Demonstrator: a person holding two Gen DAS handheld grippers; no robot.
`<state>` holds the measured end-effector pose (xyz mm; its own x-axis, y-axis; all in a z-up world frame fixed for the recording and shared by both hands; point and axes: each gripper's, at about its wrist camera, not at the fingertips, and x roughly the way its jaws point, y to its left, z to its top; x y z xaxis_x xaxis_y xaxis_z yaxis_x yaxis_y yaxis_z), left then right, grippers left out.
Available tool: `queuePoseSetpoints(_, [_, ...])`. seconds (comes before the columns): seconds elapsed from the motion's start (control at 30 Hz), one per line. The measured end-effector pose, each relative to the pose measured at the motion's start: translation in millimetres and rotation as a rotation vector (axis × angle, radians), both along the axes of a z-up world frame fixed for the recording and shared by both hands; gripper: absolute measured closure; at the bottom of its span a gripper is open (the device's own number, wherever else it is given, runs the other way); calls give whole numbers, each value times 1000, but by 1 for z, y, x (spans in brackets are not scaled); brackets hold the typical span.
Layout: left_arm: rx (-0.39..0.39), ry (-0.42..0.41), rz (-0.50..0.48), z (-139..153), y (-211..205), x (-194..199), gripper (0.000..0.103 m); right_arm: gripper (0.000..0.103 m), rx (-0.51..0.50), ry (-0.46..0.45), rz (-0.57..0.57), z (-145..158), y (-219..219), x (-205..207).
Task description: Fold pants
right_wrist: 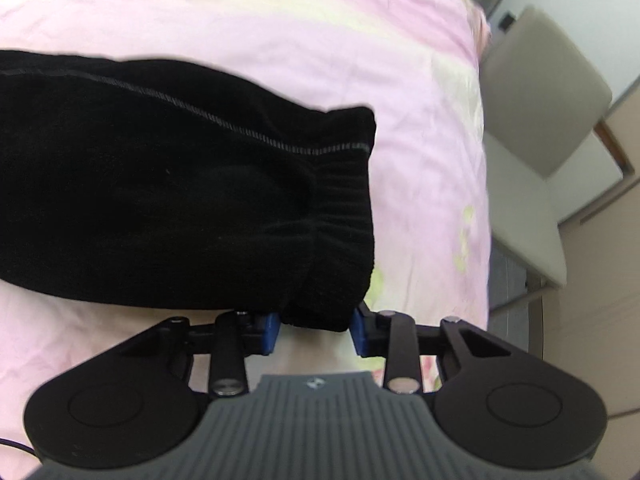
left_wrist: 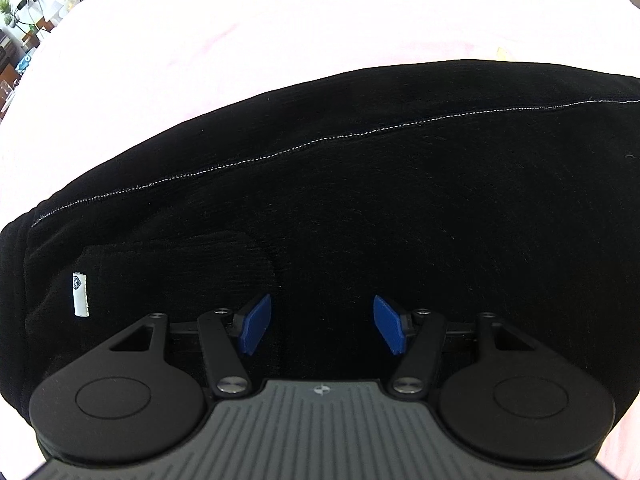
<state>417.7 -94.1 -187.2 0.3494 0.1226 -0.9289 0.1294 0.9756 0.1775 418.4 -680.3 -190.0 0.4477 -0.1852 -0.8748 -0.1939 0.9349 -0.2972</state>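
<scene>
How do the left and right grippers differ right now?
The left gripper hangs over the middle of the black pants with nothing between its fingers; the right gripper straddles the ribbed cuff at the pants' edge. Both are open, over the pink bedsheet.

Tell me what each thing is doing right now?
left gripper: open, over the pants, holding nothing.
right gripper: open, cuff corner between its fingers.
black pants: lying on the bed.
pink bedsheet: spread out, wrinkled.
white tag: sticking out of the pants.
</scene>
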Motion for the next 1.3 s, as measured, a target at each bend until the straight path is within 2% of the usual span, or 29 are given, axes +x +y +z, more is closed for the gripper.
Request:
queuePoseSetpoints(0.1, [7, 1, 1, 4, -9, -2, 32, 71, -30, 45, -42, -19, 9, 10])
queuePoseSetpoints(0.2, [2, 13, 6, 5, -8, 0, 32, 66, 27, 60, -98, -5, 0, 15])
queuePoseSetpoints(0.27, [-4, 14, 6, 8, -9, 2, 32, 46, 15, 77, -105, 6, -3, 10])
queuePoseSetpoints(0.33, [-9, 7, 3, 12, -8, 2, 32, 41, -7, 73, -115, 17, -8, -1])
queuePoseSetpoints(0.37, [-11, 1, 0, 14, -8, 0, 32, 41, 14, 68, -138, 23, -12, -4])
queuePoseSetpoints(0.53, [-41, -35, 3, 20, -5, -9, 32, 38, 268, -14, -308, 54, -32, -21])
queuePoseSetpoints(0.67, [-72, -48, 2, 29, -6, -16, 33, 34, 511, -66, -500, 54, -43, -24])
queuePoseSetpoints(0.7, [-74, -48, -6, 30, -7, -17, 33, 34, 574, -78, -549, 55, -33, -30])
queuePoseSetpoints(0.83, [-69, -51, -31, 32, -11, -21, 33, 33, 711, -103, -691, 42, -33, -27])
queuePoseSetpoints(0.93, [-59, -47, -25, 29, -8, -19, 33, 34, 716, -113, -753, 25, -41, -15])
queuePoseSetpoints(1.07, [-49, -30, -12, 18, -5, -11, 33, 44, 730, -109, -824, 1, -54, -3])
queuePoseSetpoints(1.17, [-40, -20, -7, 8, -3, -8, 32, 43, 764, -102, -854, -23, -67, 8])
queuePoseSetpoints(1.3, [-52, -29, -6, 0, -3, -3, 32, 43, 763, -104, -856, -36, -66, 19])
